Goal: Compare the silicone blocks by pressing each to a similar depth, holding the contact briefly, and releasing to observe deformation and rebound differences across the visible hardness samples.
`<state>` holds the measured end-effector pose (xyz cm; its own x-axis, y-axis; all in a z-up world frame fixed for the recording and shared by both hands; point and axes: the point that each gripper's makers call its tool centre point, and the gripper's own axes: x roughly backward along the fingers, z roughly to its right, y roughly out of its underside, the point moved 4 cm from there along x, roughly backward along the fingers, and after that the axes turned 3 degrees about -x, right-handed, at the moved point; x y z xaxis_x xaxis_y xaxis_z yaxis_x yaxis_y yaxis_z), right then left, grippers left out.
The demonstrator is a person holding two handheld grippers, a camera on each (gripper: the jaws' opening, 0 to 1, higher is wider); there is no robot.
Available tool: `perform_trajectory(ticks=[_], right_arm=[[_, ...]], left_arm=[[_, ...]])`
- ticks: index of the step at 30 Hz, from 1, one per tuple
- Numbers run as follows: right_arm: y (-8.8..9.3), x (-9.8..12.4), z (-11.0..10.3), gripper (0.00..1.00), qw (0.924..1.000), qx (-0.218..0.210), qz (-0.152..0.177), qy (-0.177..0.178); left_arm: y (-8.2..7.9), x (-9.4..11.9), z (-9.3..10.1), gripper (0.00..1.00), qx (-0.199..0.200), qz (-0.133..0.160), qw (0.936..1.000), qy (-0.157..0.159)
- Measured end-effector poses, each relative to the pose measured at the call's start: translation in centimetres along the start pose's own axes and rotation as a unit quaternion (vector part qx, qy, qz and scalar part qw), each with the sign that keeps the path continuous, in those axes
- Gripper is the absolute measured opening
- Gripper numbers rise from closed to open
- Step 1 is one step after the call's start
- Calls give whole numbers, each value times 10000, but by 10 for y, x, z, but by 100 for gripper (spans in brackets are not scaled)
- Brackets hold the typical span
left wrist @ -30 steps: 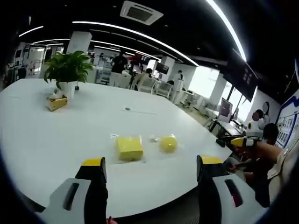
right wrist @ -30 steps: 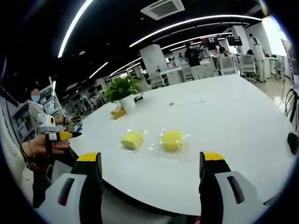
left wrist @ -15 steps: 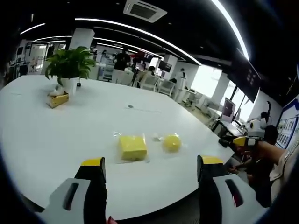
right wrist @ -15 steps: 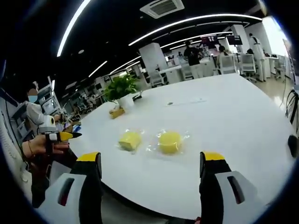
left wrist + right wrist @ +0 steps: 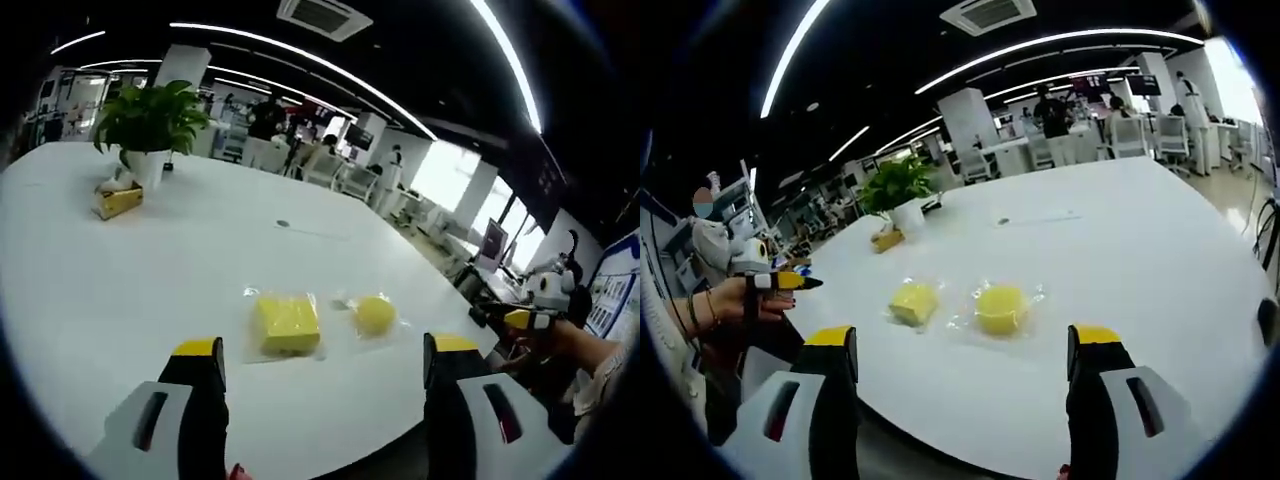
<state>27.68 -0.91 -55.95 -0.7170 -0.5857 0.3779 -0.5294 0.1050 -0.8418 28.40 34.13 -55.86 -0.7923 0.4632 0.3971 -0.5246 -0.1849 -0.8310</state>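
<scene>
Two yellow silicone samples lie in clear wrappers on a large white table (image 5: 120,290). The square block (image 5: 288,324) sits just left of the round one (image 5: 375,314) in the left gripper view. In the right gripper view the square block (image 5: 913,300) is left of the round one (image 5: 1000,309). My left gripper (image 5: 325,350) hangs open above the table's near edge, short of the square block. The right gripper (image 5: 965,340) is open too, a little back from the round sample, with nothing between its jaws. The other gripper's yellow tip (image 5: 790,283) shows at the left, held in a hand.
A potted green plant (image 5: 147,125) and a small yellow box (image 5: 118,202) stand at the far side of the table (image 5: 1140,250). Office chairs, desks and standing people fill the room behind. A seated person (image 5: 710,245) is at the left of the right gripper view.
Both cameras have moved forward over the table, so the yellow samples look slightly nearer and lower. The samples themselves have not moved, and both grippers remain open.
</scene>
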Motion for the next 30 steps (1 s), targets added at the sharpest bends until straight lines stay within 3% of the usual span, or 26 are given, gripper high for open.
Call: perform_trajectory(ticks=[8, 15, 19, 30], right_arm=[[-2, -13, 2, 81, 9999, 5, -119, -19], [-1, -28, 10, 81, 9996, -40, -269, 4], [-2, -33, 12, 81, 9995, -49, -313, 27], [-1, -42, 19, 81, 9987, -53, -463, 187]], left_arm=[[-5, -40, -16, 79, 206, -249, 9993, 170], [-11, -78, -31, 78, 873, -145, 9957, 283], [-13, -98, -43, 78, 1021, -137, 9942, 293], [-1, -149, -79, 77, 1369, -447, 9890, 339]])
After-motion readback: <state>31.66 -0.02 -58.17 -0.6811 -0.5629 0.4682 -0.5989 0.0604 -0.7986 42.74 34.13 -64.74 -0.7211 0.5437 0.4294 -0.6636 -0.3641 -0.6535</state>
